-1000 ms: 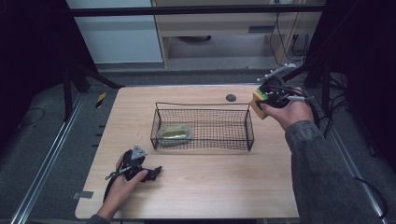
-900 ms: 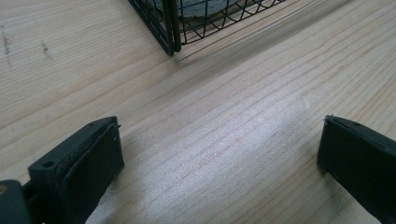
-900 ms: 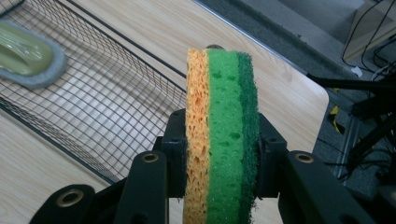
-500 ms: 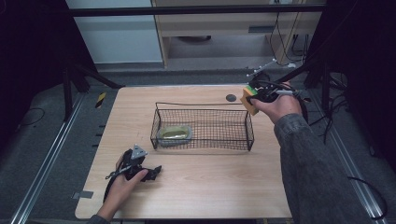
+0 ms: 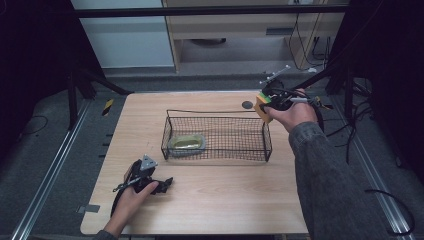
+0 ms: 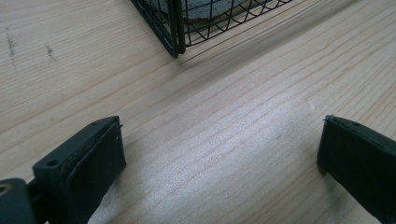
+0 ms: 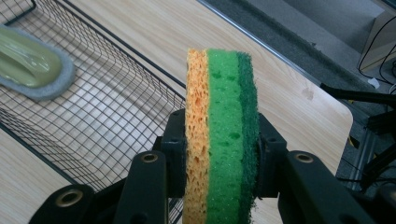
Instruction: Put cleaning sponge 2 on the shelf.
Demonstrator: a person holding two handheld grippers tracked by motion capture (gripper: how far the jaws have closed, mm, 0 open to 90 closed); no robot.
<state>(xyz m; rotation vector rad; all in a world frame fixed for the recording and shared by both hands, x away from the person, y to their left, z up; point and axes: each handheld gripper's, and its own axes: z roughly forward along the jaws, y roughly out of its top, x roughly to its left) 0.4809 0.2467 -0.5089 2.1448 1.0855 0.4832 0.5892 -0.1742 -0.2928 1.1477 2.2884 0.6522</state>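
the right tool (image 5: 272,101) sits at about two o'clock on the tabletop (image 5: 225,200), raised just beyond the right end of the wire basket (image 5: 217,135). its jaws are clamped on a sponge (image 7: 222,135), held on edge, with orange, light green and dark green layers side by side. in the right tool's own view the sponge rises between the jaws, the basket lying toward ten o'clock behind it. a green, grey-rimmed object (image 5: 186,143) lies inside the basket at its left end. the left tool (image 5: 150,180) rests on the tabletop at about seven o'clock, near the basket's front left corner, its jaws spread wide over bare wood. a small dark disc (image 5: 247,105) lies at about one o'clock, behind the basket.
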